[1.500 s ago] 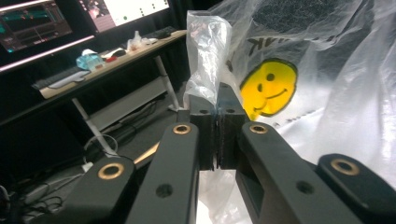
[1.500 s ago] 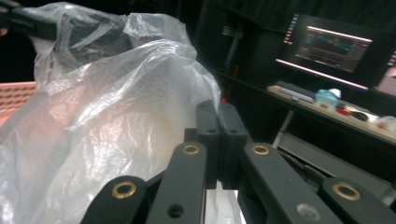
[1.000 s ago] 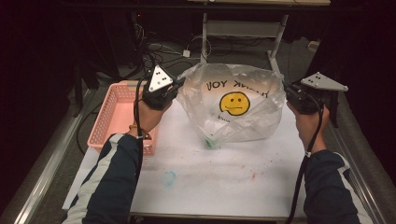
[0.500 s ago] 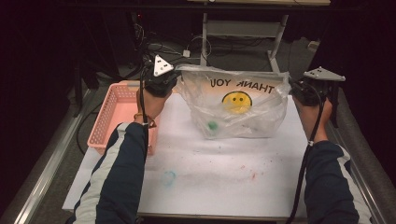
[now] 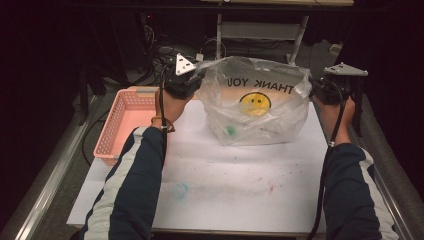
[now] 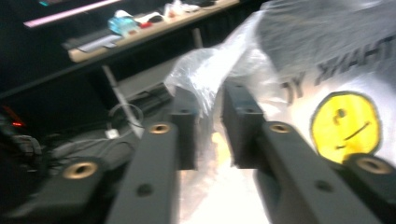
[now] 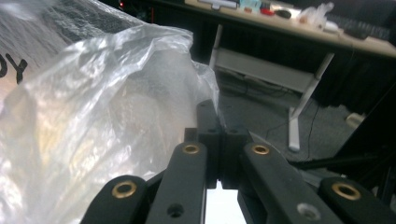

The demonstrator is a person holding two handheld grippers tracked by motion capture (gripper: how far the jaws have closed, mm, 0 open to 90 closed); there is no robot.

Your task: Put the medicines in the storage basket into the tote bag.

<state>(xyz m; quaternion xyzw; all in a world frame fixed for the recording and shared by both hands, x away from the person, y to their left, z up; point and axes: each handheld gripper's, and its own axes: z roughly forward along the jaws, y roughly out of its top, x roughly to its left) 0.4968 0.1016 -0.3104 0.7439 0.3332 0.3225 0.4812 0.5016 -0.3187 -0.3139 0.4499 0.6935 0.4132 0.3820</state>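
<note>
**Plastic bag stretched between two grippers at the far side of the table**

At the far end of the white table [image 5: 240, 175], in the high view, a clear plastic bag [image 5: 260, 112] printed with a yellow smiley face and the words "THANK YOU" stands between the two hands. The left gripper [image 5: 192, 82] is at the bag's left upper corner and the right gripper [image 5: 317, 90] at its right upper corner. The bag's bottom rests on the table, and a small green thing [image 5: 230, 131] shows through the plastic near its base. A pink basket [image 5: 117, 130] sits at the table's left edge, just beside the left forearm.

In the left gripper view, the left gripper [image 6: 212, 121] has its jaws parted with a clear gap; they have just been opening. A crumpled fold of the plastic bag [image 6: 299, 70] lies in that gap, and the pads do not press on it. The smiley face shows to the right of the jaws.

In the right gripper view, the right gripper [image 7: 219, 140] has its jaws closed tight together, pinching the edge of the plastic bag [image 7: 107, 107], which billows up to the left of them.
</note>
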